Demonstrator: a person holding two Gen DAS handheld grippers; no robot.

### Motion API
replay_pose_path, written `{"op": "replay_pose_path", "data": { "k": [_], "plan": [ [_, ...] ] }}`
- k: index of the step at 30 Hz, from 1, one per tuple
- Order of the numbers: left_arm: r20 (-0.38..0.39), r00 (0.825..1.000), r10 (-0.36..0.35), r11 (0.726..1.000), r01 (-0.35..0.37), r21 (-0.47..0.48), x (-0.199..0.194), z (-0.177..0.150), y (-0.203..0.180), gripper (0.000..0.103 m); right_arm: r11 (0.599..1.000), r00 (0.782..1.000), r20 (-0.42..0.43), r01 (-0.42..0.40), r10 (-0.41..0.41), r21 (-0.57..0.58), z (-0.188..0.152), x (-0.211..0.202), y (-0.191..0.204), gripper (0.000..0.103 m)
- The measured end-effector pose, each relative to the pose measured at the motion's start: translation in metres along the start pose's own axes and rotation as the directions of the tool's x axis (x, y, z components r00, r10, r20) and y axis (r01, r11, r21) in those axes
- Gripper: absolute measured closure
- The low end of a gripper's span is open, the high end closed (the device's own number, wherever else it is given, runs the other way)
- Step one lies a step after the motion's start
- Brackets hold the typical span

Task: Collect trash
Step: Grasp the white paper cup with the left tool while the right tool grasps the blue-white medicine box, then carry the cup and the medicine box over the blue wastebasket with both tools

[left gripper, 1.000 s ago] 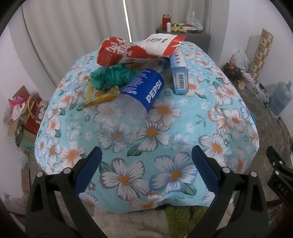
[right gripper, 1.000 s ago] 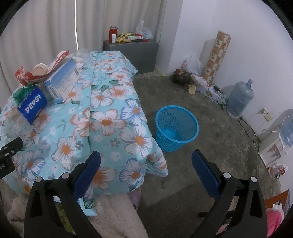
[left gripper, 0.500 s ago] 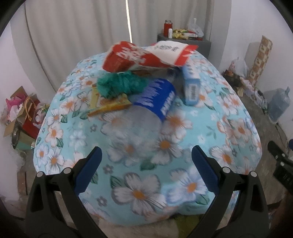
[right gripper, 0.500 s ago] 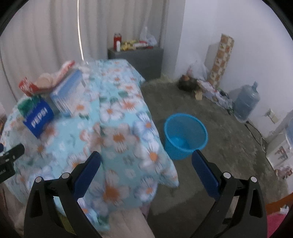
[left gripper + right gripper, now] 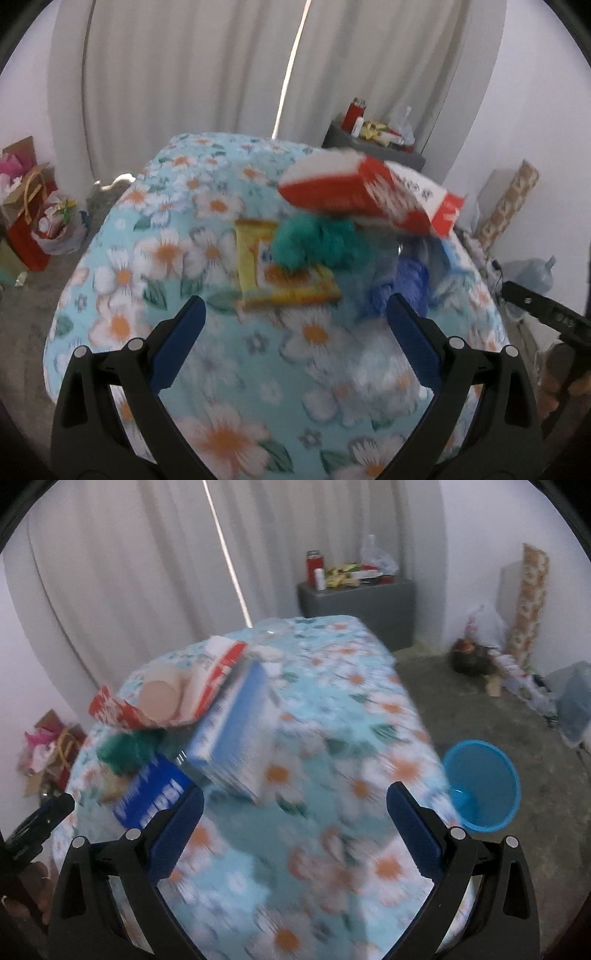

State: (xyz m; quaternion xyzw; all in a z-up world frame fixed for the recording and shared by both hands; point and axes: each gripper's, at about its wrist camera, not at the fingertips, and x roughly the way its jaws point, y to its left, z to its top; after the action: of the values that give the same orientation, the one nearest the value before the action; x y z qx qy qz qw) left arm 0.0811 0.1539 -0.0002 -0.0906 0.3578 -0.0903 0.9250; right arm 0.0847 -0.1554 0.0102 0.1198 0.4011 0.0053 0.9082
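A pile of trash lies on the floral-cloth table [image 5: 155, 258]: a red and white snack bag [image 5: 354, 188], a green crumpled net [image 5: 317, 243], a yellow wrapper [image 5: 280, 280], a Pepsi bottle [image 5: 402, 288] and a blue and white carton [image 5: 240, 734]. The bag [image 5: 170, 698] and Pepsi bottle [image 5: 151, 797] also show in the right wrist view. My left gripper [image 5: 295, 328] is open and empty, just short of the yellow wrapper. My right gripper [image 5: 295, 812] is open and empty over the cloth [image 5: 351, 716], near the carton. A blue bin [image 5: 480, 786] stands on the floor at the right.
White curtains hang behind the table. A grey cabinet [image 5: 358, 605] with bottles stands at the back. Gift bags [image 5: 29, 218] sit on the floor at the left. A water jug [image 5: 532, 273] and a patterned roll [image 5: 528, 602] are at the right wall.
Both grippers have risen and moved forward over the table toward the trash pile. Both views are now blurred by motion. The jaws stay open.
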Motion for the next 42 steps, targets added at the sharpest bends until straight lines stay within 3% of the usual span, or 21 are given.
{"op": "replay_pose_path", "data": {
  "k": [5,11,15,17,19,21,23,24,25,26,29,32,38,42],
  "plan": [
    [0.062,0.996,-0.061,0.998,0.061,0.001,0.003,0.029,0.006,0.009,0.998,0.998,-0.03,-0.057,0.056,-0.012,0.027,0.028,0.018,0.016],
    [0.08,0.986,-0.145,0.989,0.146,-0.009,0.009,0.061,0.003,0.009,0.992,0.987,-0.102,-0.127,0.126,-0.002,0.039,0.061,0.032,0.031],
    [0.084,0.967,-0.241,0.968,0.246,-0.049,0.022,0.106,0.012,0.009,0.981,0.968,-0.16,-0.187,0.193,0.047,0.035,0.076,0.026,0.043],
    [0.032,0.947,-0.32,0.946,0.321,-0.052,0.041,0.132,0.016,0.009,0.976,0.962,-0.166,-0.209,0.217,0.066,0.033,0.076,0.022,0.05],
    [-0.031,0.934,-0.356,0.934,0.354,-0.053,0.065,0.154,0.017,0.009,0.972,0.96,-0.161,-0.221,0.23,0.075,0.033,0.072,0.019,0.053],
    [-0.116,0.91,-0.399,0.917,0.394,-0.063,0.097,0.173,0.016,0.009,0.971,0.96,-0.155,-0.222,0.233,0.084,0.032,0.07,0.016,0.054],
    [-0.236,0.855,-0.463,0.887,0.447,-0.117,0.141,0.186,0.017,0.012,0.969,0.959,-0.151,-0.227,0.24,0.099,0.031,0.068,0.012,0.055],
    [-0.267,0.847,-0.459,0.888,0.435,-0.148,0.159,0.186,0.018,0.015,0.968,0.959,-0.149,-0.227,0.241,0.105,0.031,0.068,0.01,0.055],
    [-0.29,0.841,-0.457,0.889,0.425,-0.169,0.17,0.186,0.02,0.026,0.967,0.959,-0.147,-0.228,0.243,0.11,0.03,0.067,0.008,0.055],
    [-0.343,0.817,-0.463,0.886,0.419,-0.198,0.19,0.186,0.02,0.032,0.967,0.959,-0.146,-0.229,0.244,0.114,0.03,0.067,0.006,0.055],
    [-0.416,0.782,-0.464,0.886,0.398,-0.24,0.222,0.18,0.023,0.047,0.966,0.96,-0.14,-0.226,0.242,0.124,0.032,0.065,0.001,0.056],
    [-0.432,0.752,-0.498,0.867,0.421,-0.266,0.229,0.175,0.023,0.062,0.968,0.962,-0.134,-0.22,0.236,0.124,0.031,0.061,-0.004,0.058],
    [-0.427,0.764,-0.484,0.874,0.45,-0.185,0.206,0.176,0.011,0.091,0.973,0.967,-0.144,-0.193,0.21,0.126,0.026,0.057,-0.014,0.069],
    [-0.421,0.789,-0.447,0.889,0.445,-0.109,0.189,0.176,0.005,0.098,0.966,0.962,-0.148,-0.207,0.23,0.158,0.022,0.057,-0.023,0.07]
  ]
}}
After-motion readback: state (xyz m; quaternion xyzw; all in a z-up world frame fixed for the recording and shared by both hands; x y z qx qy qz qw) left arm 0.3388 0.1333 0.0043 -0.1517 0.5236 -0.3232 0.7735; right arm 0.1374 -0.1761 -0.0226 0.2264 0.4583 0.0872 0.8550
